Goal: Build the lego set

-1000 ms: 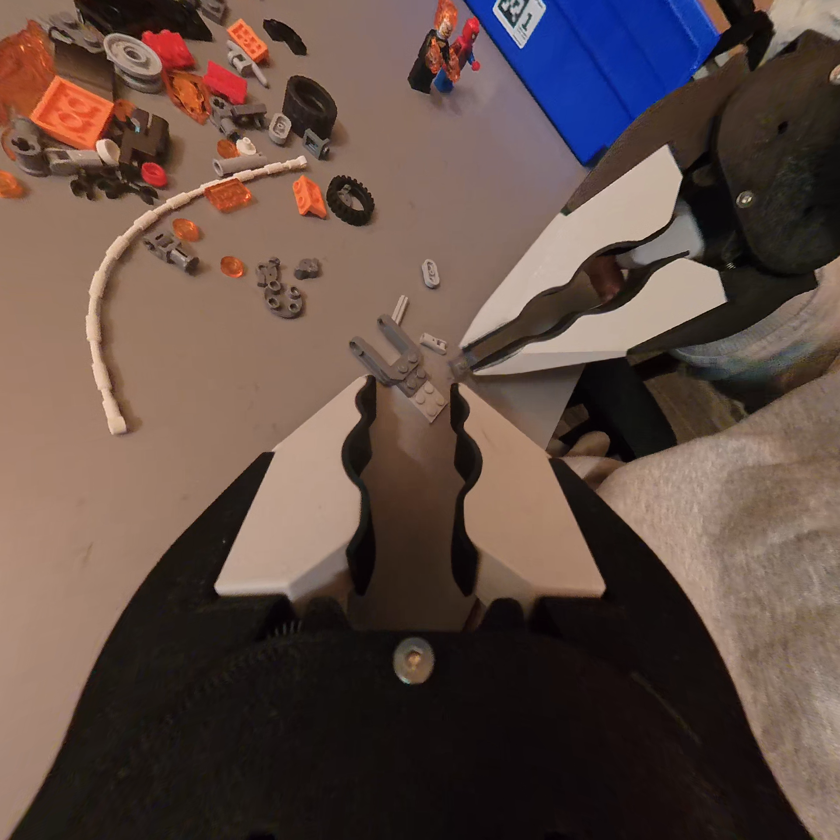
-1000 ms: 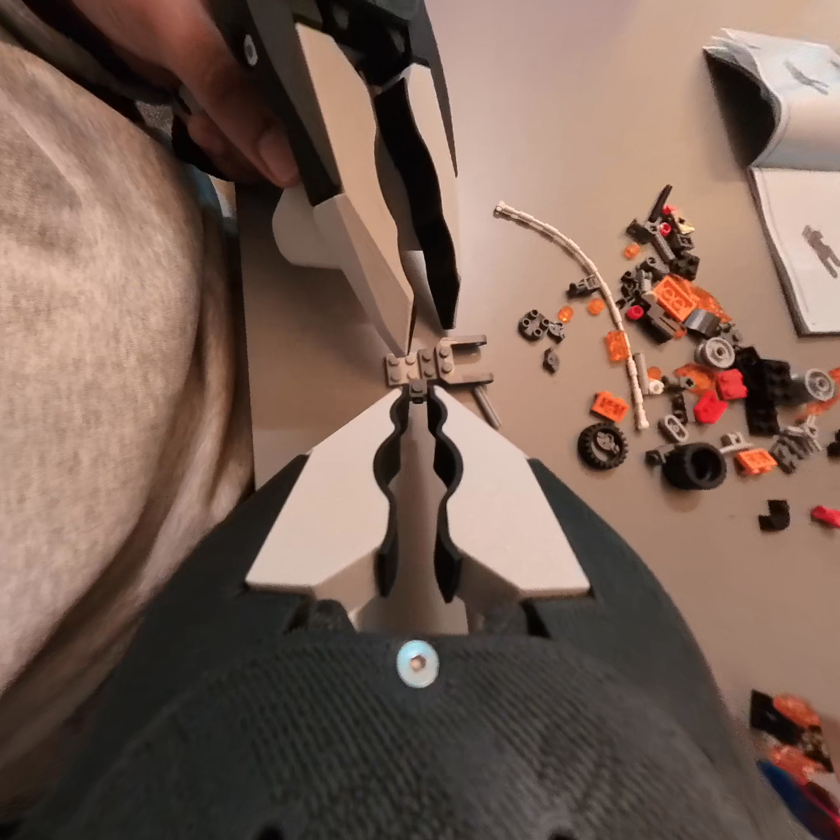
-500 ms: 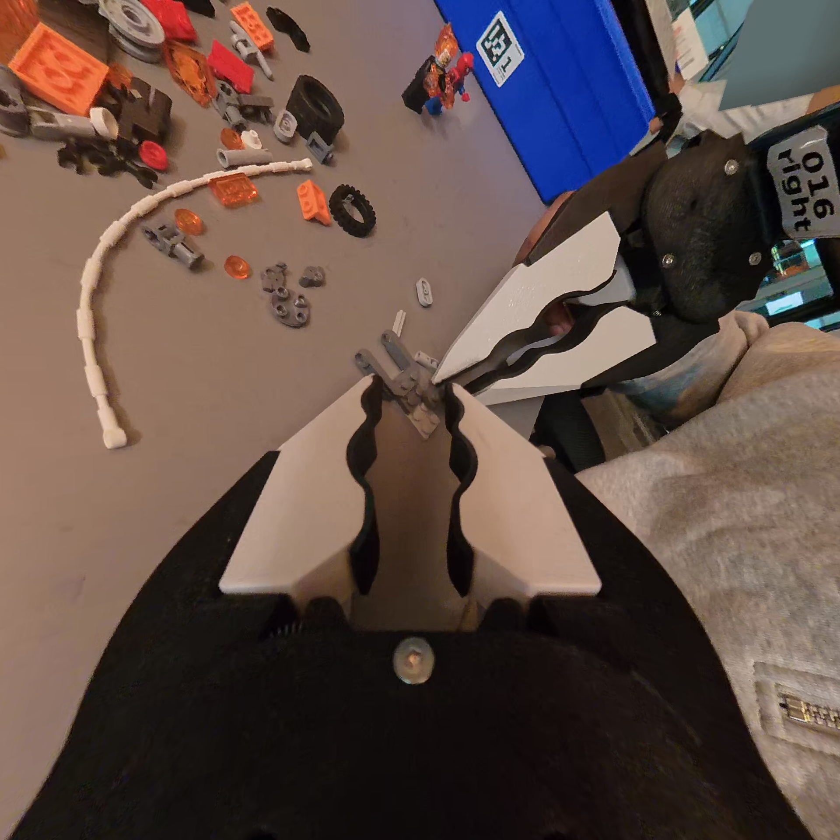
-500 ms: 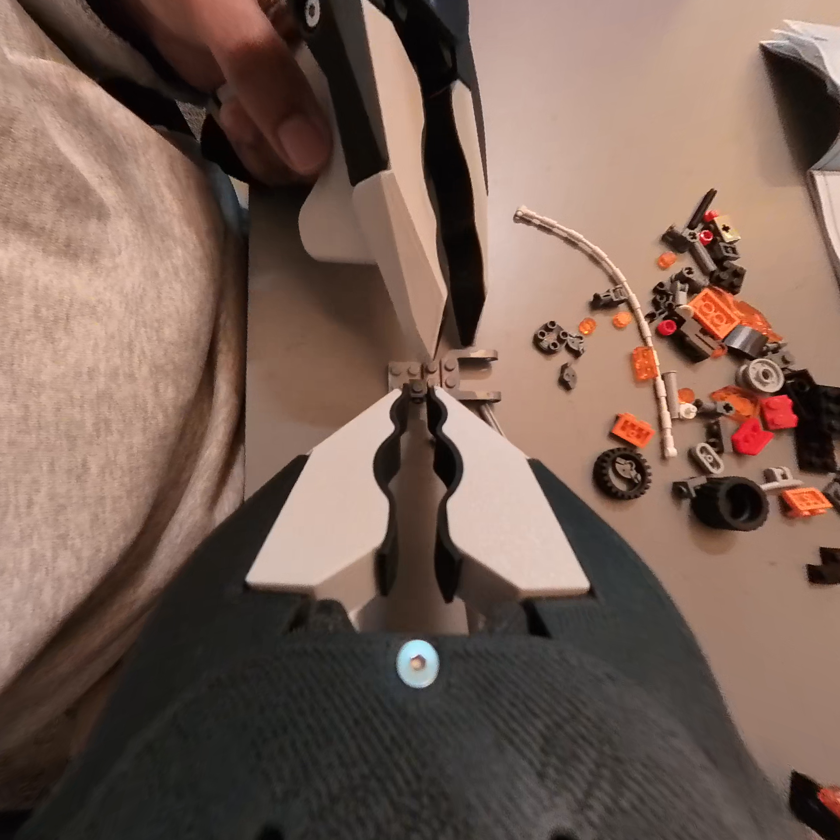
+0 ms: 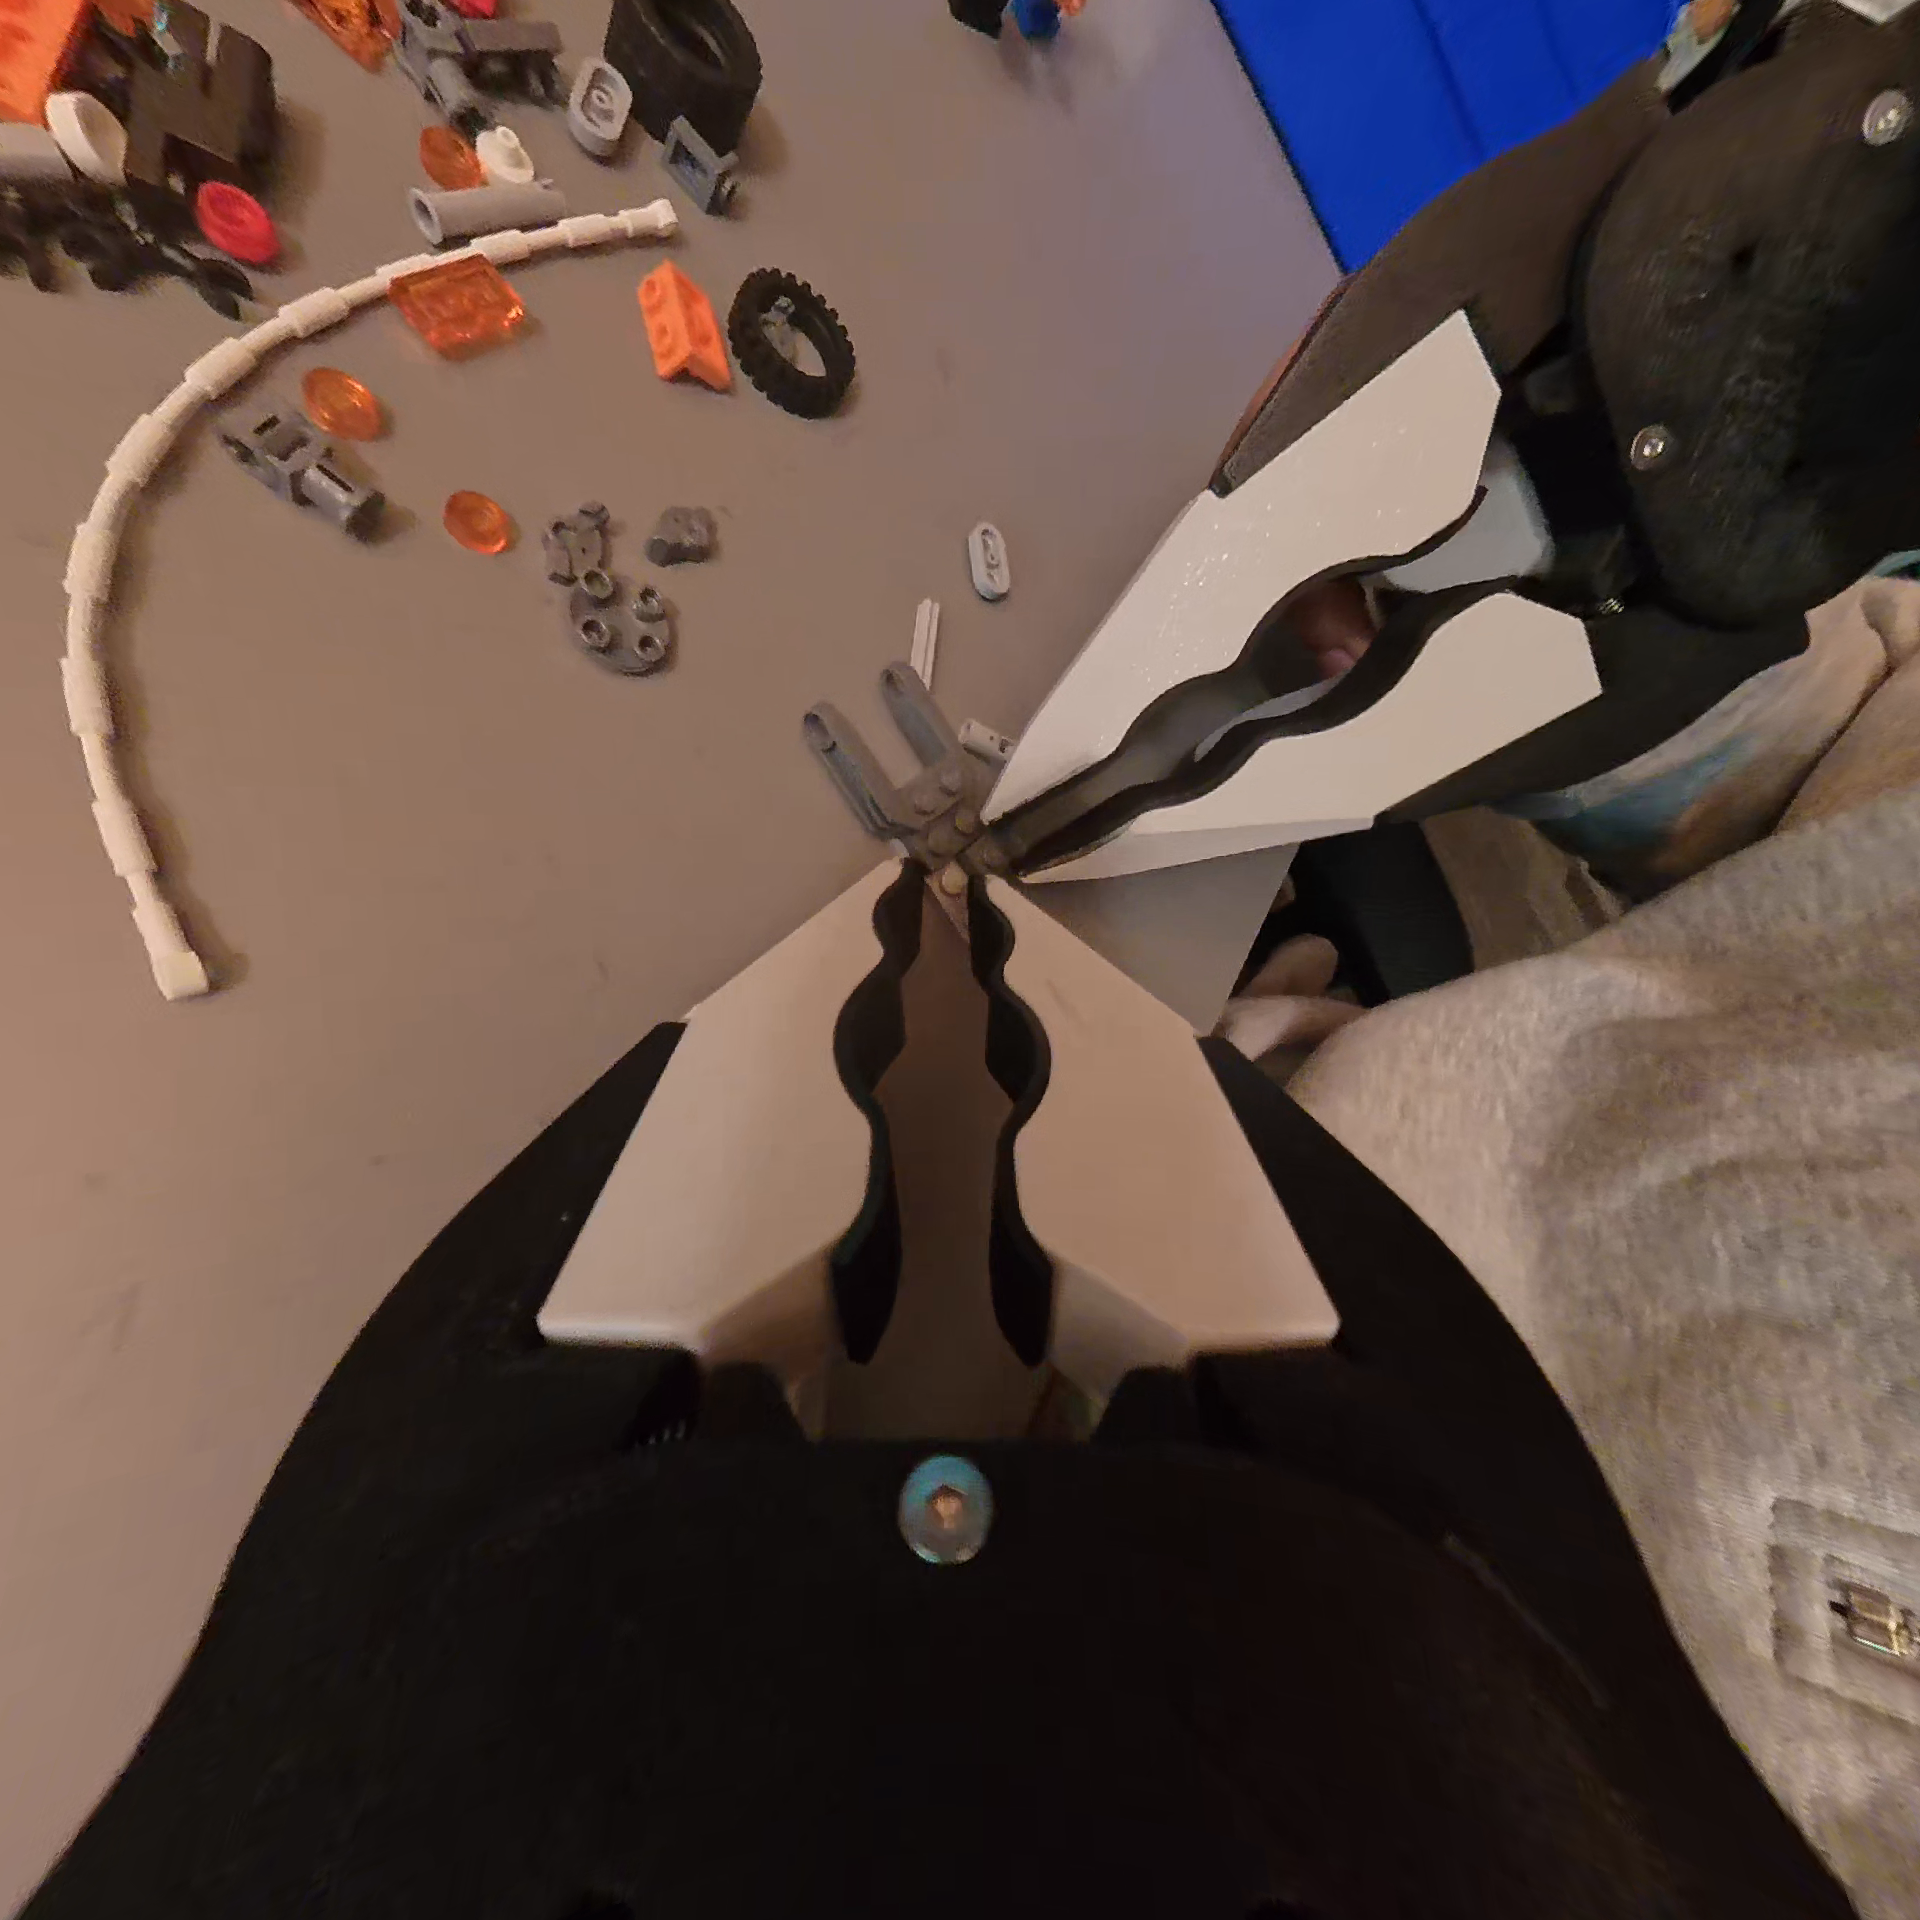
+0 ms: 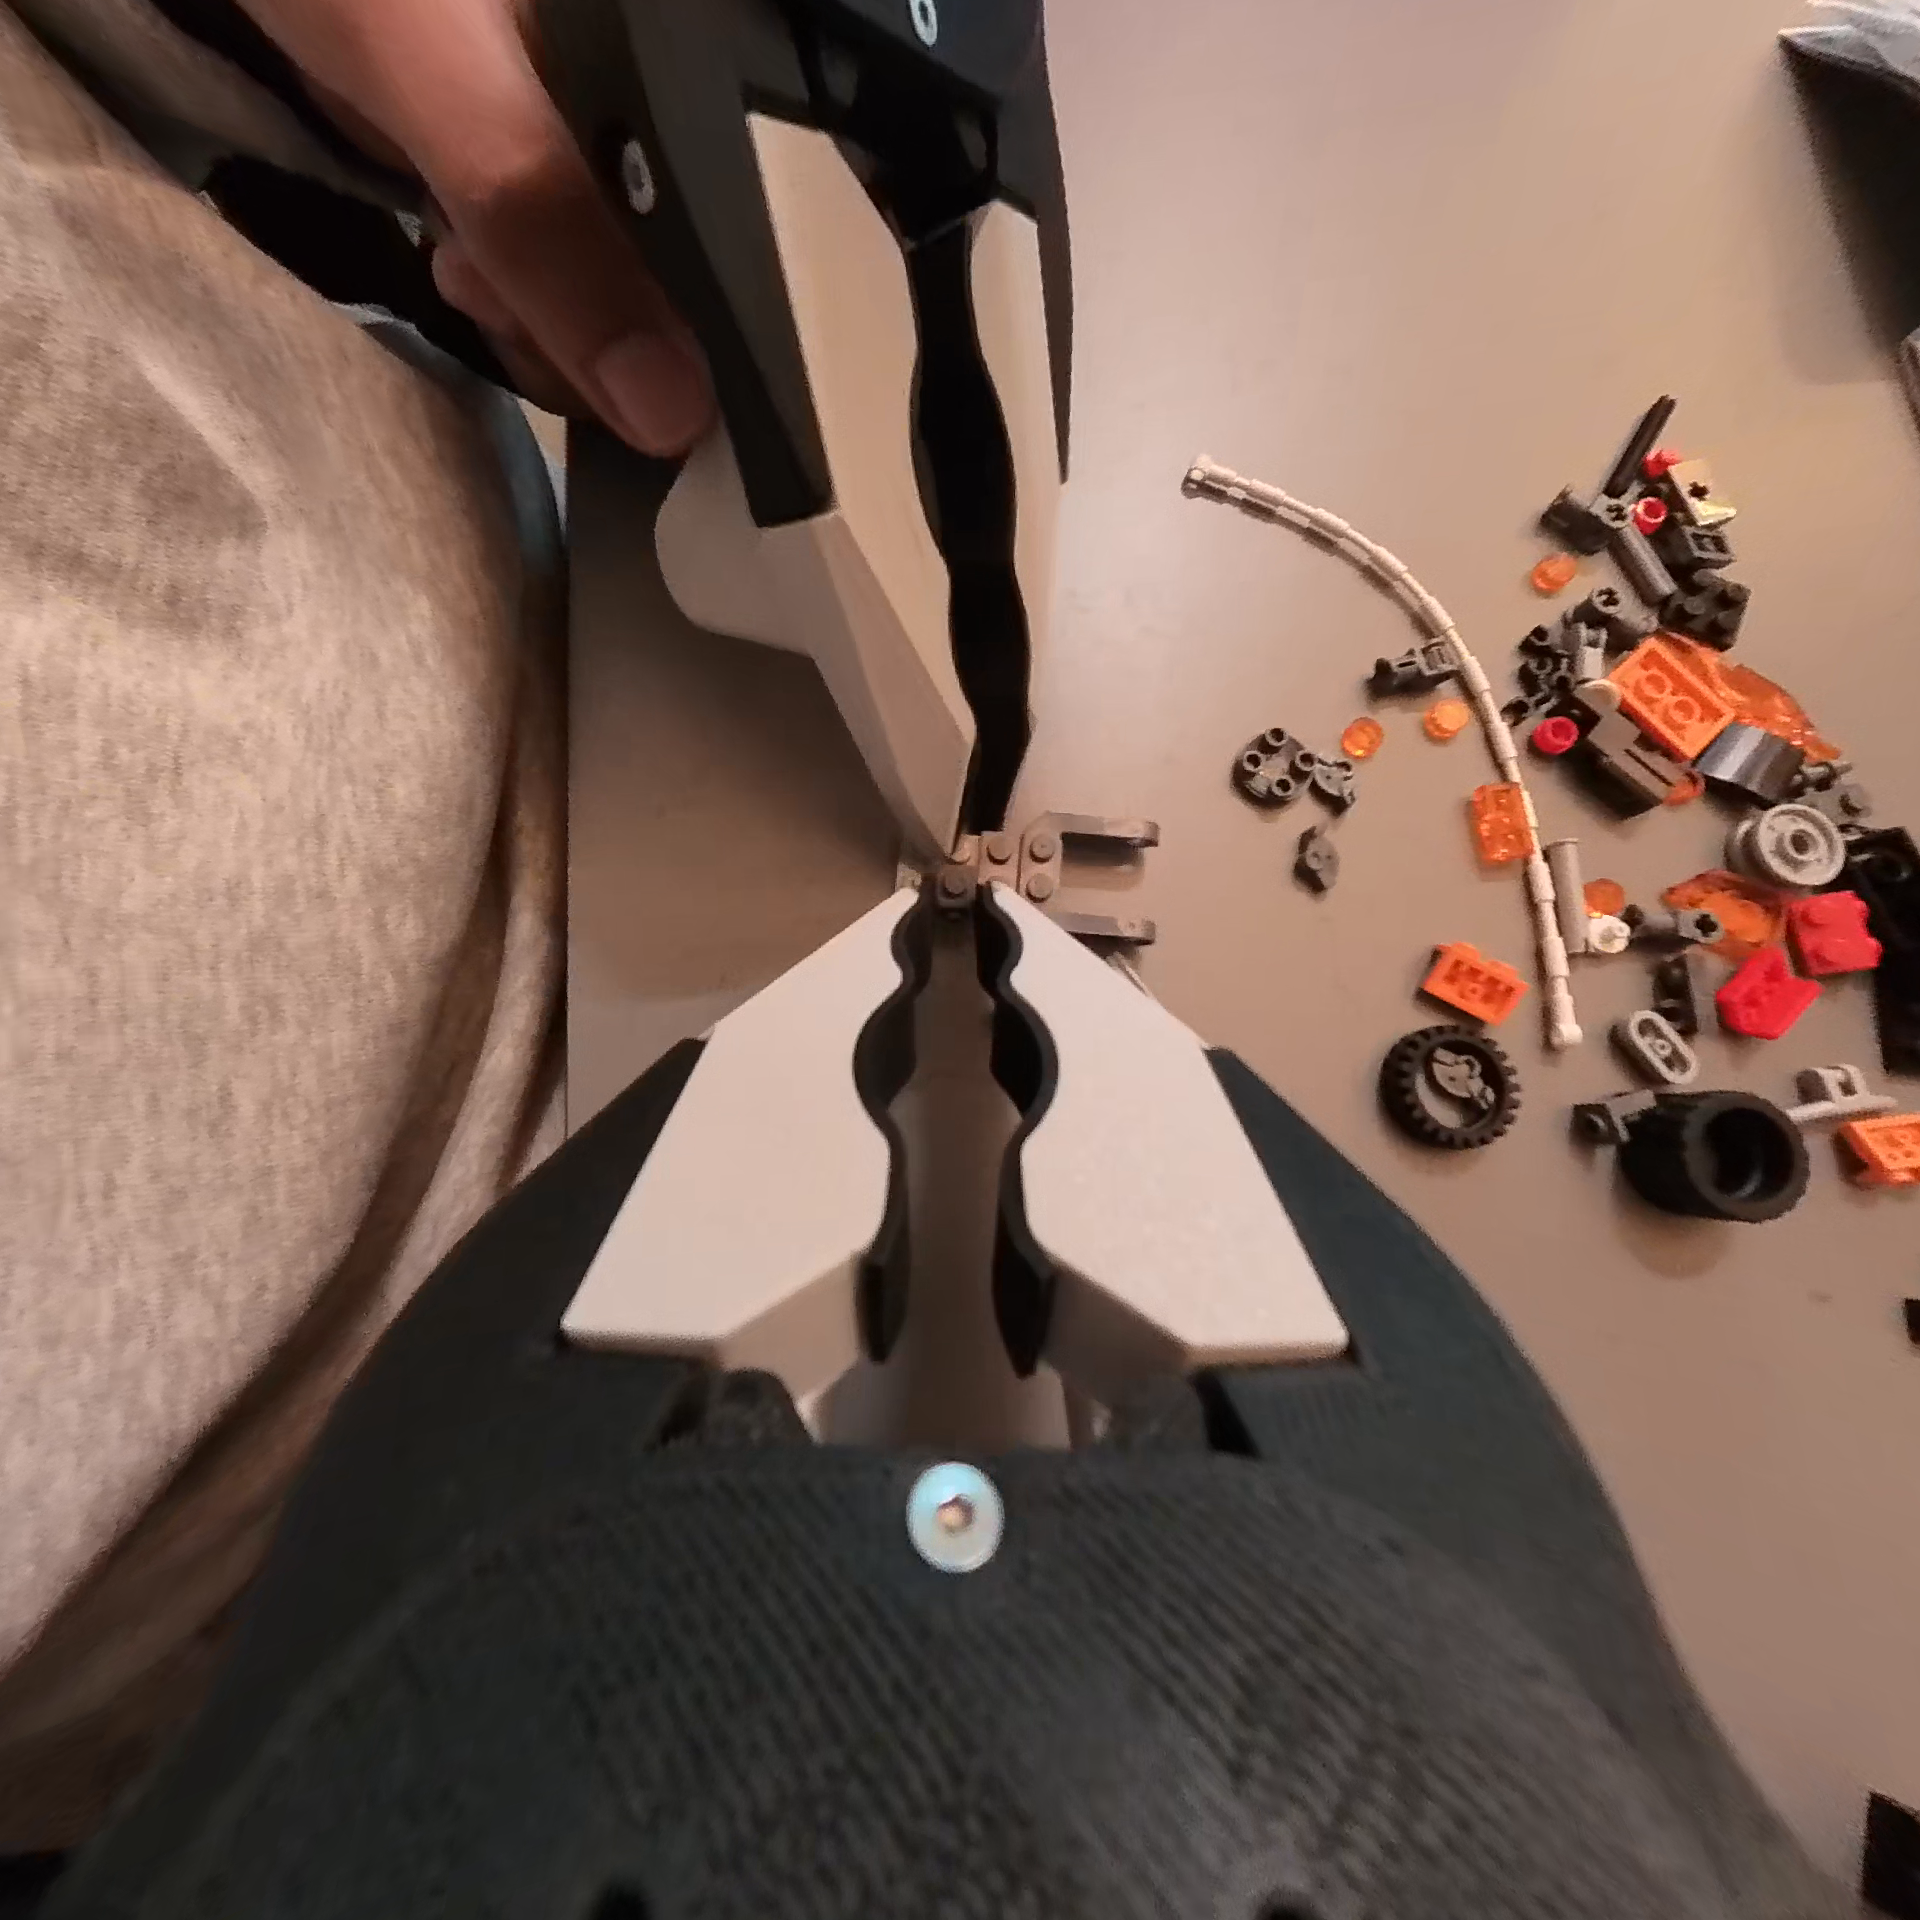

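A small grey plate assembly [image 5: 914,774] with two fork arms is held just above the table near its front edge. My left gripper [image 5: 940,875] is shut on the assembly's near end. My right gripper [image 6: 951,896] is shut on a small dark grey piece [image 6: 951,885] that sits against the assembly [image 6: 1023,862]. In the left wrist view the right gripper [image 5: 987,836] comes in from the right and its tips touch the assembly. In the right wrist view the left gripper [image 6: 977,826] comes down from above. The joint between piece and plate is hidden by the fingertips.
Loose pieces lie farther out on the table: a white flexible hose [image 5: 104,582], a thin black wheel [image 5: 792,343], orange bricks [image 5: 681,332], a fat black tyre [image 6: 1714,1153]. A blue box [image 5: 1403,104] stands at the back. A person's grey sweatshirt [image 5: 1558,1195] is beside the table edge. Both grippers' tips are close together, under 4 cm apart. My right tips are roughly 9 cm from the thin black wheel [image 5: 792,343].
My left gripper has closed from open onto the grey assembly. The right gripper with its small piece has moved in against the assembly, and both now meet tip to tip.
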The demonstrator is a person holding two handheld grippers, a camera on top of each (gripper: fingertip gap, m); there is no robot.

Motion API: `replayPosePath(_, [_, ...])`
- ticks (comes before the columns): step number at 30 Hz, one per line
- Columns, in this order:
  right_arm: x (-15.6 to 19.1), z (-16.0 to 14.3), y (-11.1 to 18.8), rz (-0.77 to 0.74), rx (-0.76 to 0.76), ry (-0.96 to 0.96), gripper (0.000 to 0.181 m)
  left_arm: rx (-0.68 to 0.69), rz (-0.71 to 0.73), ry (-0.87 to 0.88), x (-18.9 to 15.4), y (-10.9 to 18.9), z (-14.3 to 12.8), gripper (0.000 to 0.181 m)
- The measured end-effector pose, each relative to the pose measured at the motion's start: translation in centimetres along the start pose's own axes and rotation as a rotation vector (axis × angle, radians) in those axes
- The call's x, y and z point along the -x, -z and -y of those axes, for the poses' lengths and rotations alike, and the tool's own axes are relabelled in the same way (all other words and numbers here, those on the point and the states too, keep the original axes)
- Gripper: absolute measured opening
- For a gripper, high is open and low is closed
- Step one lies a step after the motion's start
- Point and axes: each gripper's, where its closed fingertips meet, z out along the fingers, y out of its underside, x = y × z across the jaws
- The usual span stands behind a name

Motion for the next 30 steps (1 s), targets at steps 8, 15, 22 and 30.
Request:
replayPosePath(8, [0.03,-0.29,-0.06,-0.009,0.036,-0.056,0.006,-0.005,-0.029,0.062,-0.04,-0.04,0.12,0.01])
replayPosePath(15, [0.05,-0.33,-0.07,-0.005,0.085,-0.078,0.006,0.015,-0.025,0.054,-0.38,-0.04,0.15,0.016])
replayPosePath(22, [0.06,-0.38,-0.06,0.005,0.105,-0.086,0.006,0.014,-0.043,0.097,-0.28,-0.07,0.21,0.013])
replayPosePath(30, [-0.01,-0.41,-0.04,0.002,0.115,-0.081,0.006,0.036,-0.008,0.051,-0.29,-0.16,0.22,0.015])
